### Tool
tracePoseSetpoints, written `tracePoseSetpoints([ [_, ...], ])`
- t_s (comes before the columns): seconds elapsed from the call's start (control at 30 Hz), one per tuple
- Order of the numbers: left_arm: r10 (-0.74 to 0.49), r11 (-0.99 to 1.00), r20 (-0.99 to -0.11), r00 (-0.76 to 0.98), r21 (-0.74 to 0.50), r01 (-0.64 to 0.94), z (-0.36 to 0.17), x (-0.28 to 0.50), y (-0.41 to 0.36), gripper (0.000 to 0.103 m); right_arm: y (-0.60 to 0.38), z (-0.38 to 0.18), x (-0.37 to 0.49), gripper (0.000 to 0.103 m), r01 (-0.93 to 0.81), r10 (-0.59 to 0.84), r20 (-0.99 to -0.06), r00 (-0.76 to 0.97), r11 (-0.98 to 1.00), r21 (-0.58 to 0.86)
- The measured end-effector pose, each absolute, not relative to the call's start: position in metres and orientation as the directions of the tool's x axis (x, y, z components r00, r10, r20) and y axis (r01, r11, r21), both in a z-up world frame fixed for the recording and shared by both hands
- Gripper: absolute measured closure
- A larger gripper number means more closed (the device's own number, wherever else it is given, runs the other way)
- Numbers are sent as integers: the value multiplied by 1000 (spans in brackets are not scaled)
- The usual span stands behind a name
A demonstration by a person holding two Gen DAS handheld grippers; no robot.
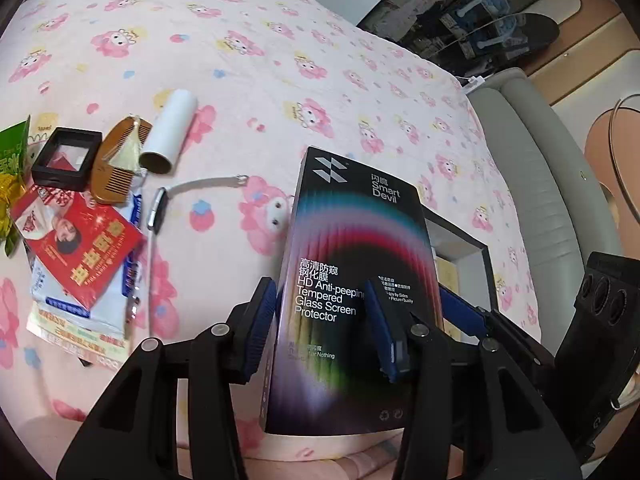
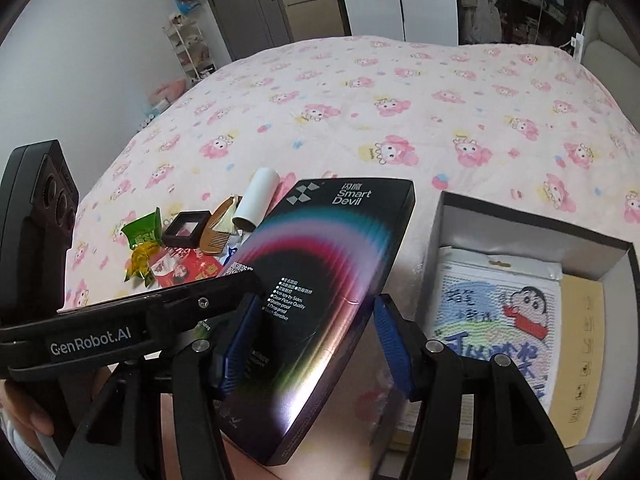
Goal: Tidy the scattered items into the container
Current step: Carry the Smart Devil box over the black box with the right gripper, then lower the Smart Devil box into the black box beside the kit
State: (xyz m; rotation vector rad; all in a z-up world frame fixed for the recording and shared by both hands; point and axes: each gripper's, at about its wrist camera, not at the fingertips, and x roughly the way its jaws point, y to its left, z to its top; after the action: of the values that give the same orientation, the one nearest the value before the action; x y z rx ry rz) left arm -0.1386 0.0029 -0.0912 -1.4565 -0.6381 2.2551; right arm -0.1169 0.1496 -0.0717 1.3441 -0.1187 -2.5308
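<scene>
A black "Smart Devil" screen-protector box (image 1: 352,240) is held up over the bed between both grippers. My left gripper (image 1: 320,304) is shut on its lower part, one pad at the left edge and one on the printed face. My right gripper (image 2: 314,320) is shut on the same box (image 2: 320,264) from the other side, with a blue pad against each long edge. The container (image 2: 440,216), a black-rimmed white-walled box, lies to the right and holds a cartoon picture pack (image 2: 500,312). In the left wrist view the held box hides most of the container (image 1: 480,248).
A pile lies on the pink cartoon bedsheet (image 1: 280,60): white tube (image 1: 170,132), wooden comb (image 1: 116,160), small black frame case (image 1: 66,158), red packet (image 1: 80,248), green snack bag (image 2: 140,232), grey cord (image 1: 200,186). A grey headboard (image 1: 540,160) runs along the right. A hand (image 2: 24,412) shows low left.
</scene>
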Motion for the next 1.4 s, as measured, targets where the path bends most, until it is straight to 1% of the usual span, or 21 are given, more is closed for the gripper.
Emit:
tracePoseSetpoints([
  [0.17, 552, -821, -740, -384, -562, -98, -79, -136, 26, 57, 174, -61, -114, 48, 198, -267, -798, -541, -962, 188],
  [0.37, 596, -800, -738, -317, -578, -157, -80, -141, 87, 57, 227, -56, -110, 48, 149, -218, -804, -554, -975, 162],
  [0.53, 622, -783, -742, -248, -591, -196, -88, -145, 142, 57, 282, -61, -102, 48, 90, -179, -818, -547, -984, 155],
  [0.73, 606, -793, -773, -188, -569, -218, -104, -152, 192, 57, 336, -81, -97, 48, -4, -176, -829, -531, -978, 210],
  [0.87, 624, -779, -768, -143, -600, -183, -121, -158, 205, 57, 356, -95, -100, 49, -64, -166, -847, -506, -972, 228],
  [1.0, 601, -798, -789, -131, -582, -154, -133, -162, 214, 57, 358, -101, -104, 55, -92, -109, -862, -495, -980, 177],
  [1.17, 566, -823, -816, -116, -552, -137, -150, -159, 224, 57, 359, -120, -113, 55, -105, -68, -901, -429, -987, 125],
  [1.3, 549, -835, -829, -105, -538, -118, -160, -157, 226, 58, 364, -135, -116, 55, -119, -74, -924, -375, -985, 127],
  [1.4, 534, -844, -838, -112, -520, -129, -159, -156, 227, 59, 366, -141, -118, 55, -123, -75, -934, -349, -984, 125],
])
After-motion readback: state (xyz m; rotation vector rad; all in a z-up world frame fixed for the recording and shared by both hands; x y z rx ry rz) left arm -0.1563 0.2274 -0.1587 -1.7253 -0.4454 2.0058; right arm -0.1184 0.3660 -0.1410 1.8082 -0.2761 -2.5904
